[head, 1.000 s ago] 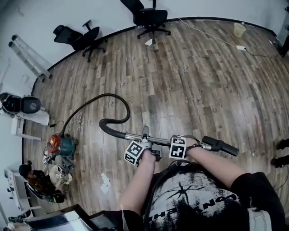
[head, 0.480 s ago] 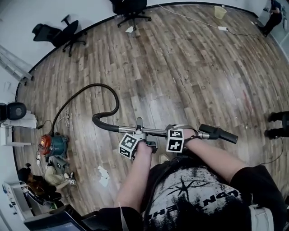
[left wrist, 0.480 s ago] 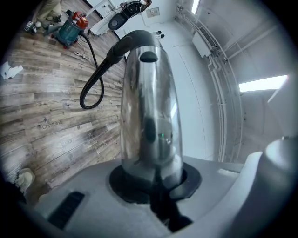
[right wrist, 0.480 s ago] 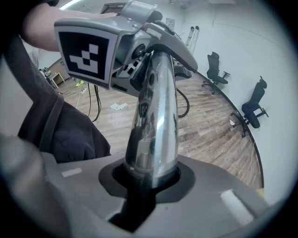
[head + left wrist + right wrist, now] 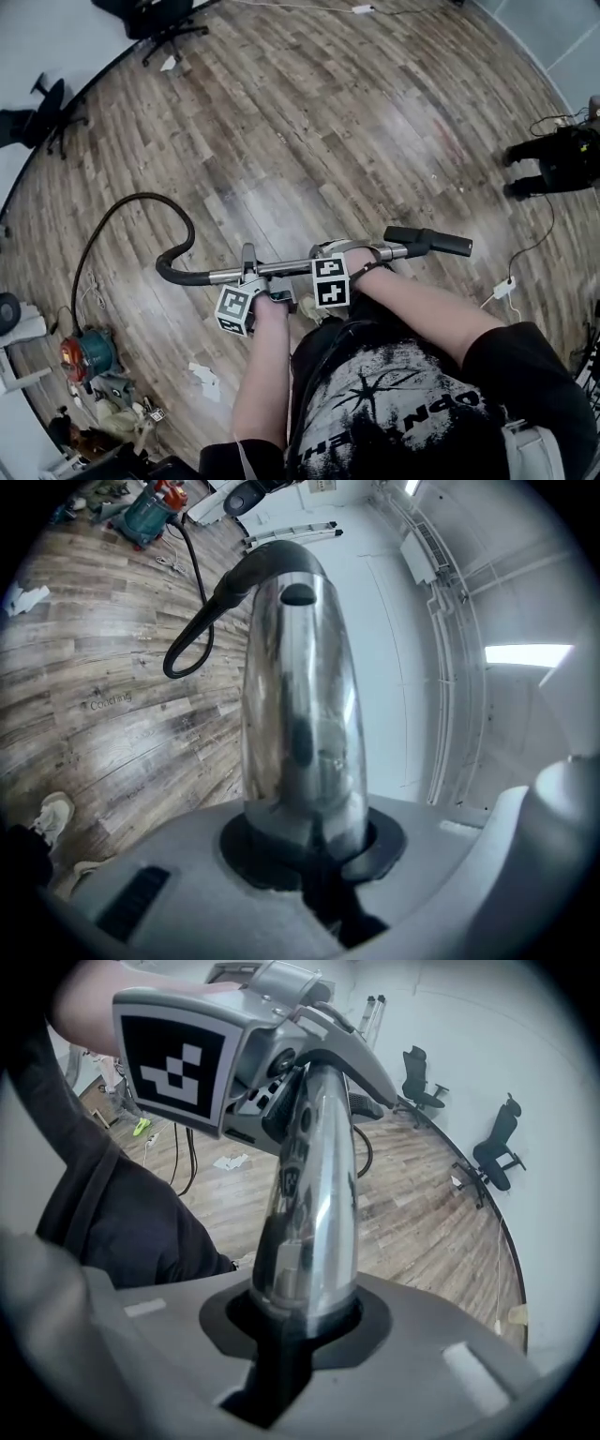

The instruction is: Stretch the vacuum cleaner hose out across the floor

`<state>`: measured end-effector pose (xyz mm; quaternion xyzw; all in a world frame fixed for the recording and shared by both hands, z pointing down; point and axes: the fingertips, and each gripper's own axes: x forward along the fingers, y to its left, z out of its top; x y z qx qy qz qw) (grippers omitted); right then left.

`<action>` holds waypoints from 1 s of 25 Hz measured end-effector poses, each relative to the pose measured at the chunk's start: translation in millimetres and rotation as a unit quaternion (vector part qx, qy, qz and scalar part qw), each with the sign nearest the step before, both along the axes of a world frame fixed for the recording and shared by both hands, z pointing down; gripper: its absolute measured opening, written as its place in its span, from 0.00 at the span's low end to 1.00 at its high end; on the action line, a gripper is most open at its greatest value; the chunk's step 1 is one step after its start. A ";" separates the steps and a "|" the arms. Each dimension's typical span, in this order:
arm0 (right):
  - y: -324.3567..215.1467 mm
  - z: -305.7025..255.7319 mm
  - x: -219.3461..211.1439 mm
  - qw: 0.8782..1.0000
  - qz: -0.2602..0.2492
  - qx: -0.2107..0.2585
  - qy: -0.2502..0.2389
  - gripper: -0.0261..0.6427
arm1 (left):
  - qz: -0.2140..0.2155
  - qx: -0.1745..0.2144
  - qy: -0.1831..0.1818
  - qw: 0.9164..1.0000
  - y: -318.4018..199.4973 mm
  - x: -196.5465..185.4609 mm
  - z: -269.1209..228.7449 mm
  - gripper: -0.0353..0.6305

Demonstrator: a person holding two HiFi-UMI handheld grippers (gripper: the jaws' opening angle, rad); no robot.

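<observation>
Pulling further from this position carries the hazards listed below, all of them judgements.

- Red-and-teal canister vacuum cleaner (image 5: 86,354): stands on the wood-plank floor (image 5: 375,141) at lower left in the head view. It is likely to be dragged or tipped once the slack runs out.
- Black ribbed hose (image 5: 112,216): lies on the floor in one open loop between the canister and the wand, not yet straight. It may kink at the bend if hauled sideways.
- Shiny chrome wand tube (image 5: 281,269): held roughly level across the person's front. The smooth metal may slide or twist through a light grip.
- Left gripper (image 5: 309,855): jaws nearly together, clamped round the tube towards its curved black end.
- Right gripper (image 5: 298,1321): jaws narrow, seated round the same tube nearer the black handle (image 5: 429,242). They have just been easing open slightly with the tube between them, and the pads appear to press on it. A looser hold here is the likeliest cause of a slip.
</observation>
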<state>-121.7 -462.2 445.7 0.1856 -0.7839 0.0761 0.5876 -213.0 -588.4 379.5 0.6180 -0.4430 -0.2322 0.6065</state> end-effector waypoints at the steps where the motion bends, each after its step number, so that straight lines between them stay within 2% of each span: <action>1: 8.9 -0.9 4.1 1.000 0.001 -0.005 0.002 0.17 | 0.001 -0.005 0.002 1.000 7.9 4.3 0.8 0.13; 6: 51.4 -8.0 19.7 1.000 0.012 -0.025 -0.012 0.17 | 0.015 -0.017 -0.008 1.000 44.6 25.1 -3.4 0.13; 16: 139.1 -19.3 95.8 0.998 0.004 -0.037 -0.057 0.17 | 0.012 -0.013 -0.046 0.999 130.1 106.9 -22.0 0.13; 20: 179.7 -17.6 110.3 0.995 -0.028 -0.051 -0.079 0.17 | -0.009 -0.012 -0.059 0.998 174.9 118.2 -24.0 0.13; 25: 225.7 -13.3 115.9 0.993 -0.069 -0.057 -0.083 0.17 | -0.047 -0.019 -0.066 0.997 228.0 114.1 -19.9 0.13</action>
